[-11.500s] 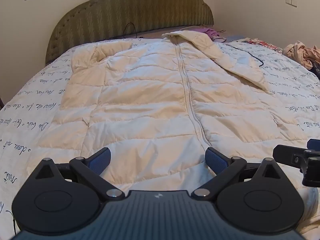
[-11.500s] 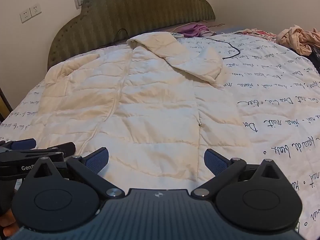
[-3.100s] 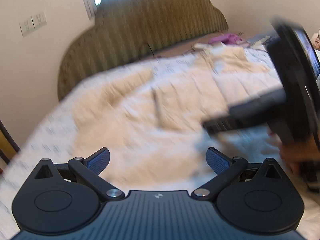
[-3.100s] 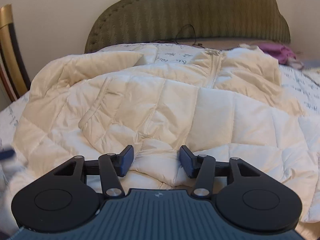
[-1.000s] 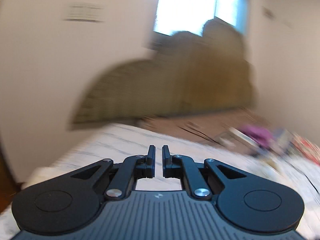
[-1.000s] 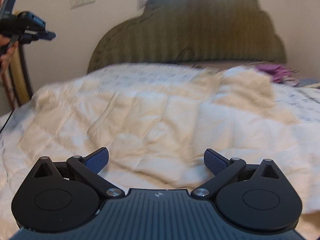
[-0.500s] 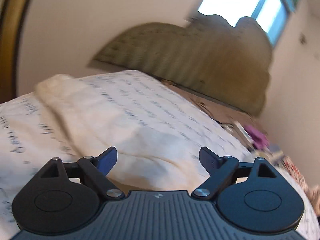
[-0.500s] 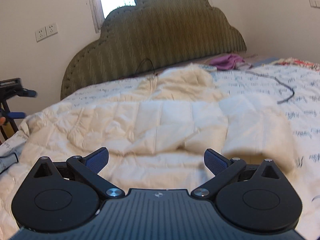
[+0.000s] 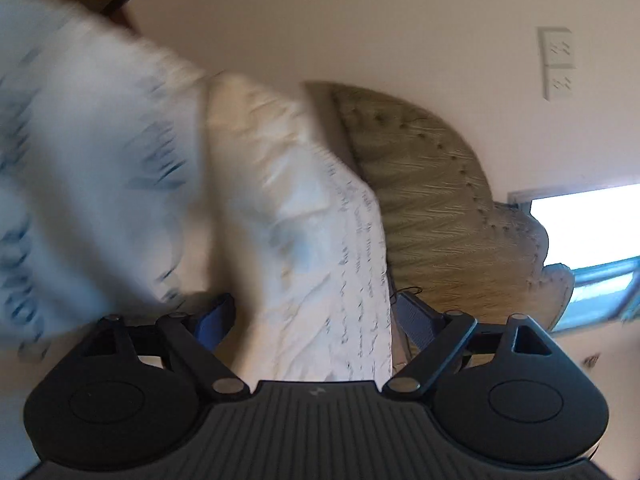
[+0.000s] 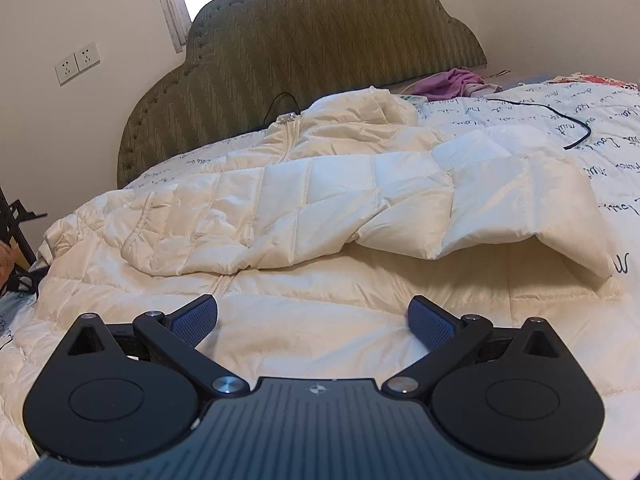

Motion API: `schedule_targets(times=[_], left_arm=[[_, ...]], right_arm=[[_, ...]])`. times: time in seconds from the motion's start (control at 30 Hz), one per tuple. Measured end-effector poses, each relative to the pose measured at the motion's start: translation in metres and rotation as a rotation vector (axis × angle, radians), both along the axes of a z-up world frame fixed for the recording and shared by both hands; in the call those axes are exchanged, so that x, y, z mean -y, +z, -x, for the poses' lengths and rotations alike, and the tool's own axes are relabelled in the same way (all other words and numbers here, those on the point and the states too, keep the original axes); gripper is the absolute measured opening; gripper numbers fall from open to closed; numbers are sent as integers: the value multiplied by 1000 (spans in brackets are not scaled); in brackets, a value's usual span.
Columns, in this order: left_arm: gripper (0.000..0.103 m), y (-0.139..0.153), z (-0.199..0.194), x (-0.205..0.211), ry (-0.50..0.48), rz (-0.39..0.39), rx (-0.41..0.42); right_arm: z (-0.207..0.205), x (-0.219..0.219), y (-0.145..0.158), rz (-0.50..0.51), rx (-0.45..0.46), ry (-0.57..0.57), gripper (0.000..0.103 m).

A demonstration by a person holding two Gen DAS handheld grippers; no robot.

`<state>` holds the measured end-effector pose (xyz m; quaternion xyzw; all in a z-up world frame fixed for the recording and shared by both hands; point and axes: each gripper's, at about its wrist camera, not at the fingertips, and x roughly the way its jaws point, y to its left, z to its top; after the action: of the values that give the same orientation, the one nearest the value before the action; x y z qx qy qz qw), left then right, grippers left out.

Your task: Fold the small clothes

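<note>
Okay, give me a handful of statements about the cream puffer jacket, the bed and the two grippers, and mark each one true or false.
1. The cream puffer jacket lies on the bed. True.
2. The right gripper is clamped on the jacket. False: its jaws stand open above it.
3. A black cable lies on the bedspread. True.
4. The headboard is bright red. False: it is olive green.
5. The left gripper is shut. False: its jaws are apart.

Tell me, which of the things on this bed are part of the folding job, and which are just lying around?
Part of the job:
- cream puffer jacket, one side already folded across
- right gripper, jaws open above it
- left gripper, jaws open

Just lying about:
- purple garment
- black cable
- script-printed bedspread
- green headboard
</note>
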<state>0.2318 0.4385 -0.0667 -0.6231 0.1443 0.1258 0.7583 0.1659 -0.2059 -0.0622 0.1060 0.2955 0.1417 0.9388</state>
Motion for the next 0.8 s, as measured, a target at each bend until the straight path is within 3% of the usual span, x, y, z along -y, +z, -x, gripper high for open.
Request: schedule_targets(times=[0.07, 0.1, 0.17, 0.23, 0.33, 0.43, 0.5, 0.57, 0.63, 0.7, 0.8], left_arm=[[44, 16, -14, 0, -35, -110, -22], [36, 23, -20, 2, -51, -162, -48], [9, 36, -31, 9, -82, -258, -132], [9, 46, -34, 20, -98, -345, -164], [8, 69, -30, 39, -65, -547, -223], [8, 94, -11, 46, 117, -680, -293], [8, 113, 0, 50, 243, -717, -316], [8, 133, 5, 70, 283, -797, -291], [8, 154, 2, 113, 241, -1003, -236], [8, 168, -1, 167, 138, -1207, -153], [8, 175, -1, 255, -74, -1381, -14]], right_arm=[[-2, -2, -2, 15, -14, 5, 103], [-3, -4, -2, 24, -16, 7, 103], [-3, -6, -2, 39, -17, 10, 103], [-2, -5, -2, 37, -17, 10, 103], [-3, -6, -3, 30, -17, 10, 103], [-3, -4, -3, 24, -15, 9, 103], [-4, -2, -3, 15, -13, 9, 103], [-4, 1, -4, 4, -11, 11, 102], [-4, 4, -4, -6, -9, 10, 102], [-2, 10, -3, -34, 9, 3, 102], [6, 23, 1, -100, 58, -47, 103]])
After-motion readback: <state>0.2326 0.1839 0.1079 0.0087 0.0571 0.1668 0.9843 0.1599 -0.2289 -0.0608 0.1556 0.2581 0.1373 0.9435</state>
